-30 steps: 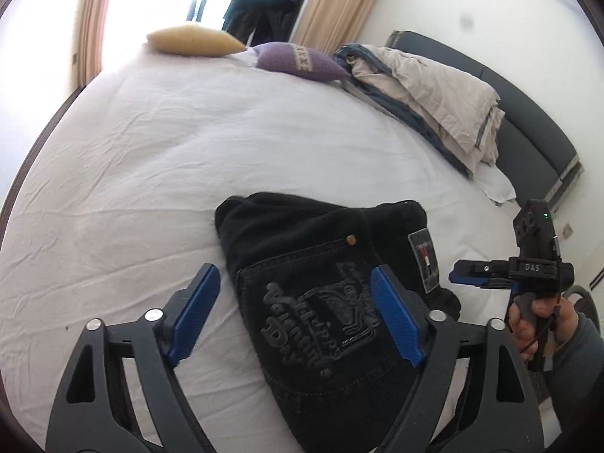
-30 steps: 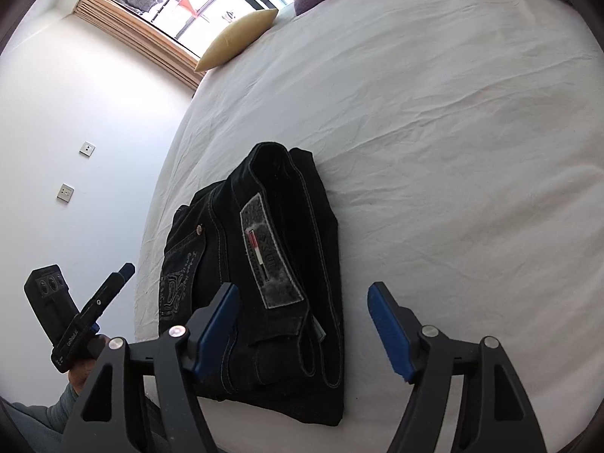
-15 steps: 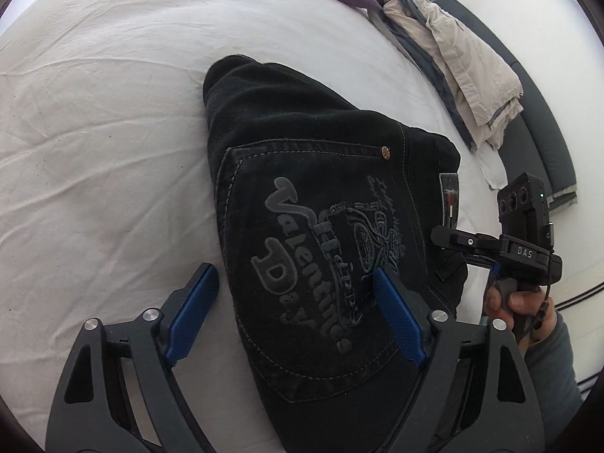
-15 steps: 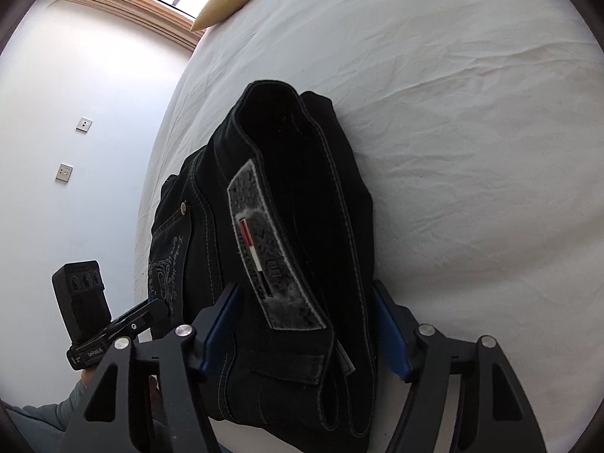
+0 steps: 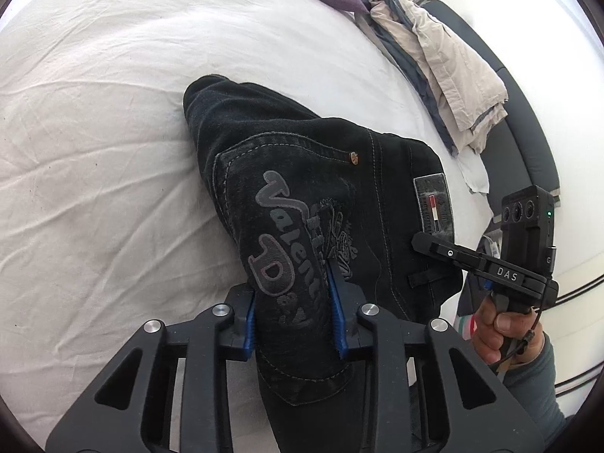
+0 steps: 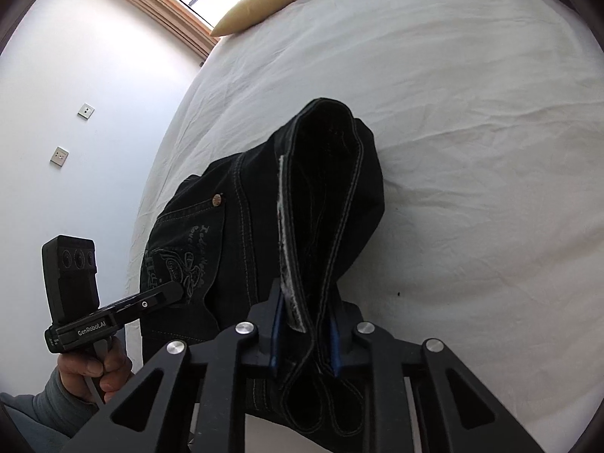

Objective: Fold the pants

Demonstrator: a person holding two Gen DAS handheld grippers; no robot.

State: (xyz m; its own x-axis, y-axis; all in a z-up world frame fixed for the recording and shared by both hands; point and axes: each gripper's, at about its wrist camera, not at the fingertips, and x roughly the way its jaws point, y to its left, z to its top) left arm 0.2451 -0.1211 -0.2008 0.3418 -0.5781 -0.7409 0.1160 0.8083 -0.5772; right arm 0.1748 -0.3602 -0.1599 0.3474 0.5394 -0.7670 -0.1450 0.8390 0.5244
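Left wrist view: left tongs [image 5: 294,302] have just closed, pinching the pants [image 5: 302,188] at the printed pocket. Right tongs [image 6: 304,336] have likewise just clamped the waistband edge. The folded bundle sits on the bed [image 5: 94,151], just ahead of both. Risk: thick denim layers slipping out, unfolding the stack. No containers in sight.

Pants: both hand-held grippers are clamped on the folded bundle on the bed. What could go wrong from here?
1. The left hand-held gripper pinches only a bunched ridge at the pocket, so lower layers of the pants may sag and unfold.
2. The right hand-held gripper grips the thick waistband stack; a layer could slip free.
3. Uneven pulling could skew the fold.
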